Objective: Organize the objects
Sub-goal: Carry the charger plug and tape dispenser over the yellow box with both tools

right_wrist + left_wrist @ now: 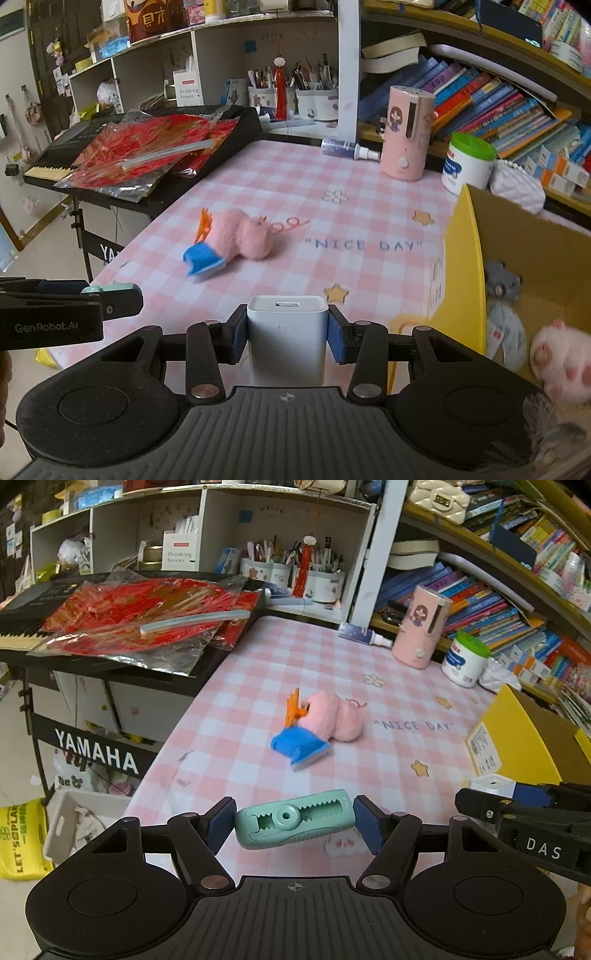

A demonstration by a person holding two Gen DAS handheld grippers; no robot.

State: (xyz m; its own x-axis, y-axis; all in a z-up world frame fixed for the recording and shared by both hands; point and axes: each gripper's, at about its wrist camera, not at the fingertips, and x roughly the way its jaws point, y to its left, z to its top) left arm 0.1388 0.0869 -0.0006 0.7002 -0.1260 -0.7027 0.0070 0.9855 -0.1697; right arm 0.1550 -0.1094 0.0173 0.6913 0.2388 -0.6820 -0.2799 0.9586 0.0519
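My left gripper [294, 825] is shut on a mint-green correction tape dispenser [295, 823], held sideways above the table's near edge. My right gripper [287, 334] is shut on a white USB charger block [287, 338], upright between the blue pads; it also shows in the left wrist view [493, 784]. A pink plush toy with a blue skirt and orange clip [317, 723] lies on the pink checked tablecloth [258, 672] mid-table, ahead of both grippers, also in the right wrist view [236, 238]. A yellow cardboard box [465, 266] stands at the right, holding a pink plush paw [561, 362] and grey items.
A Yamaha keyboard [92, 635] covered with red foil sheets borders the table's left side. A pink humidifier [421, 627], a white jar with green lid [467, 659] and a spray bottle [364, 635] stand at the back right. Bookshelves and pen cups are behind.
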